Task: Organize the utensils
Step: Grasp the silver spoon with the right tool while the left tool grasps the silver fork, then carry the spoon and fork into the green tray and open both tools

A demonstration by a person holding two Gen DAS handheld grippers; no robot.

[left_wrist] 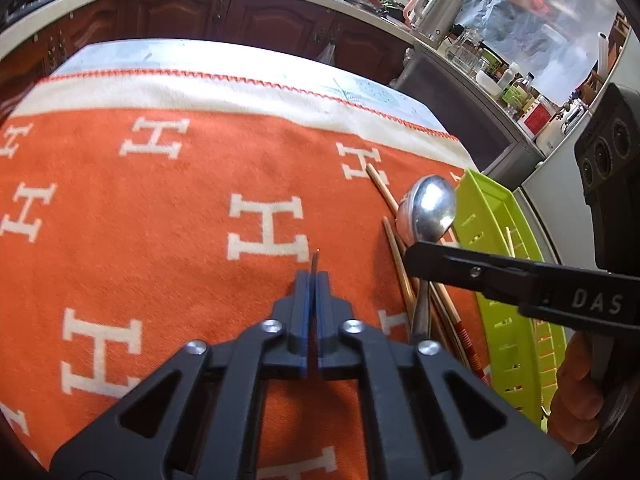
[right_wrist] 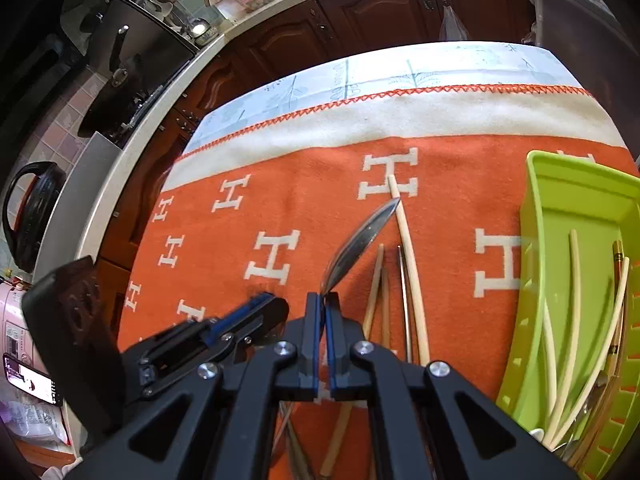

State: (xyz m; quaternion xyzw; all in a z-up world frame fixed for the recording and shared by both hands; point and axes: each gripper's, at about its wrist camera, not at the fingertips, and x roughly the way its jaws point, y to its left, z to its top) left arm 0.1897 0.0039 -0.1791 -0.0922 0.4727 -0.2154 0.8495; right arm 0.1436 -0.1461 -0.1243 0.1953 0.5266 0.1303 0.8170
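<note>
both sets of fingers clamped: spoon lifted, thin rod in the other hand

near: right gripper has its fingers clamped on the neck of the metal spoon. the bowl is raised and tilted edge-on above the cloth in the right wrist view; in the left wrist view the same spoon shows its polished concave face. left gripper has its fingers pressed together on a thin dark rod whose tip pokes out ahead; likely a slim chopstick, cannot tell for sure.

middle: several loose chopsticks lie on the orange blanket covering the counter, roughly parallel, just beside the spoon and under its handle. pale bamboo or plastic, long, round, slightly bowed. one darker metal stick lies among them.

far and to the right edge: lime green tray, hard plastic with slotted walls, already holds pale chopsticks and one brown one.

judgement: step in hand is carrying the spoon to the tray. grip is narrow on smooth steel, so the bowl may swing; keep the wrist steady, clear the tray wall, lower it lengthwise alongside the sticks before releasing. the woolly blanket is soft, so sticks left there may roll little.
</note>
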